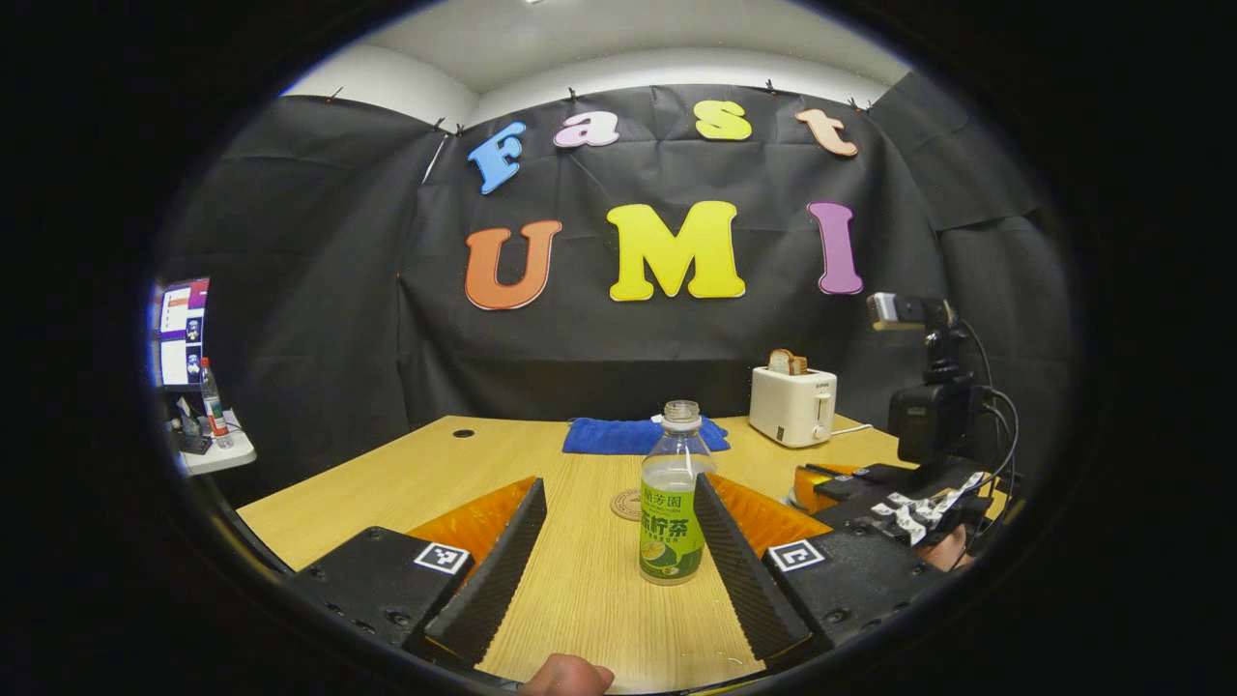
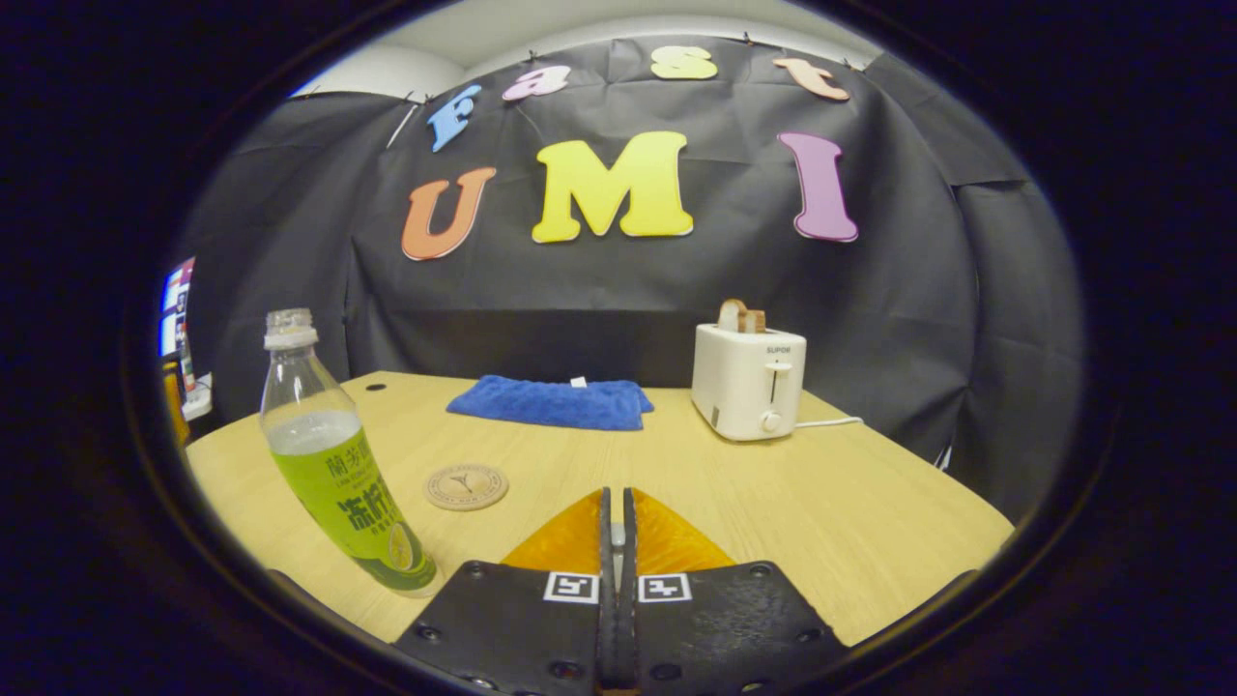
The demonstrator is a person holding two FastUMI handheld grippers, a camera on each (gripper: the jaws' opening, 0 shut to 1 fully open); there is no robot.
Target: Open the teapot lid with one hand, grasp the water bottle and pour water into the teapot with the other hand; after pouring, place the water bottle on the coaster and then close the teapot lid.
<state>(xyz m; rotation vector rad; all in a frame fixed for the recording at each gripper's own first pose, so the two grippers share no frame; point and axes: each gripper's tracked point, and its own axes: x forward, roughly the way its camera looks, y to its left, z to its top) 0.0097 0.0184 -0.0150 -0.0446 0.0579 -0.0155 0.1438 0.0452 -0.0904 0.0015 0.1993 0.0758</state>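
Left gripper view: nearest the lens, at 6 o'clock, a fingertip [image 1: 565, 674] of your hand shows at the frame's lower edge. Above it your left gripper [image 1: 609, 541] has its fingers spread wide and holds nothing. The water bottle [image 1: 672, 493] stands upright on the table [image 1: 387, 483] in the gap, close by the finger on the 3 o'clock side; whether it touches that finger cannot be told. The bottle carries no cap and is partly filled. Just behind it, toward 12 o'clock, lies the coaster [image 1: 626, 504]. At 3 o'clock your right gripper [image 1: 899, 503] rests with a hand beneath it.

Right gripper view: your right gripper [image 2: 616, 541] has its fingers closed together with nothing between them. The water bottle [image 2: 333, 454] stands at 9 o'clock, the coaster [image 2: 466, 486] just past it toward 10 o'clock. A blue cloth [image 2: 551, 402] lies at 12 o'clock and a toaster [image 2: 747, 382] at 1 o'clock.

The teapot's place cannot be told from these views, so find it before you commit.

The step in hand appears to be the grasp of the bottle. Centre the bottle between both fingers first. Close on the labelled body, low enough to keep it steady. Squeeze gently: the thin wall will likely buckle and push liquid out of the open neck. Lift straight up, without tilt.
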